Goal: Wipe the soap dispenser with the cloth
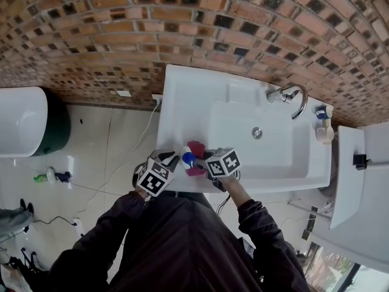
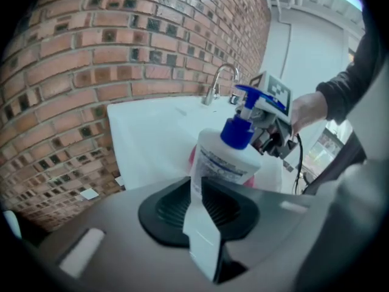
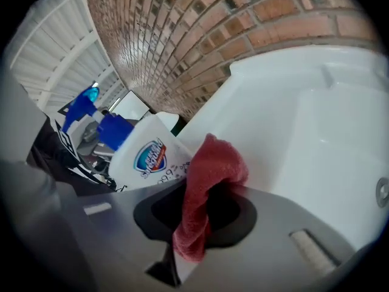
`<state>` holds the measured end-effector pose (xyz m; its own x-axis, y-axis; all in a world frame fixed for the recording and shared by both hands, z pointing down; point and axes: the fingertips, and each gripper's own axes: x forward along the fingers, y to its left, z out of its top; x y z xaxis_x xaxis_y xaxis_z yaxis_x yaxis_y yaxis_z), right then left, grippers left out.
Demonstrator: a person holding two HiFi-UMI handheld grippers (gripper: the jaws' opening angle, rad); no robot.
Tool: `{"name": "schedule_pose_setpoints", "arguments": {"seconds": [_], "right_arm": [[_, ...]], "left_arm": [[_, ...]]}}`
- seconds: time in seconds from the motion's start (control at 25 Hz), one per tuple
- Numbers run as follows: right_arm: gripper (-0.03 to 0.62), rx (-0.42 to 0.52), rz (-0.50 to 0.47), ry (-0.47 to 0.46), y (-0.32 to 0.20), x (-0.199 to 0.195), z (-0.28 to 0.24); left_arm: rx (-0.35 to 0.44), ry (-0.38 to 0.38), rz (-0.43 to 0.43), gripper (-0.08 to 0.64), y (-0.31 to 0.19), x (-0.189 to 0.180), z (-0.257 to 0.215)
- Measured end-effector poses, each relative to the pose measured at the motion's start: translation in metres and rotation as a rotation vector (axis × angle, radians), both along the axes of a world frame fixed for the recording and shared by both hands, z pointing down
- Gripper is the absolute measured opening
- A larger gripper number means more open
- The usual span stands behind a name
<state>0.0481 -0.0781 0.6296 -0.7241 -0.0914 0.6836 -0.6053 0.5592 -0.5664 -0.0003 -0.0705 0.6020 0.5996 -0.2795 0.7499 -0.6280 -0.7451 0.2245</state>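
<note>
The soap dispenser (image 1: 186, 156) is off the sink (image 1: 182, 90), held in the air over its front edge toward the left corner, between the person's two tools. It is a squat white plastic bottle with rounded shoulders and a bright blue collar and pump head (image 2: 240, 126) on top. One side carries a printed label with small lines of text. The other side, seen in the right gripper view, has a shield-shaped badge in blue and red with some digits beneath it. The bottle looks clean and glossy.

The left hand-held gripper (image 1: 175, 162) is closed on the lower part of the dispenser, its jaws snug against the white body, and the bottle leans away from it with the pump up and toward the brick wall (image 1: 182, 23).

The right hand-held gripper (image 1: 205, 164) is clamped on a red terry cloth (image 3: 209, 175). The cloth is bunched into a thick fold that stands up out of the jaws, with a tail hanging below them. The fold lies right against the bottle's side, apparently touching it, just beside the badge. In the left gripper view the red shows behind the bottle on both sides.

The basin beyond is white, with a curved metal tap (image 1: 290, 98) at the back edge.
</note>
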Motion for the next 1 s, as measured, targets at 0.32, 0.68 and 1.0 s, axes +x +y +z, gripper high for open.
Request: {"name": "schedule_pose_setpoints", "arguments": {"seconds": [0.32, 0.68, 1.0], "right_arm": [[0.069, 0.314, 0.125, -0.188, 0.007, 0.028, -0.131], [0.063, 0.531, 0.228, -0.281, 0.041, 0.037, -0.221], [0.063, 0.606, 0.159, -0.257, 0.059, 0.018, -0.242]], "left_arm": [[0.114, 0.078, -0.121, 0.067, -0.006, -0.029, -0.045], [0.179, 0.260, -0.185, 0.021, 0.016, -0.037, -0.131], [0.230, 0.321, -0.134, 0.020, 0.025, -0.029, -0.159]]}}
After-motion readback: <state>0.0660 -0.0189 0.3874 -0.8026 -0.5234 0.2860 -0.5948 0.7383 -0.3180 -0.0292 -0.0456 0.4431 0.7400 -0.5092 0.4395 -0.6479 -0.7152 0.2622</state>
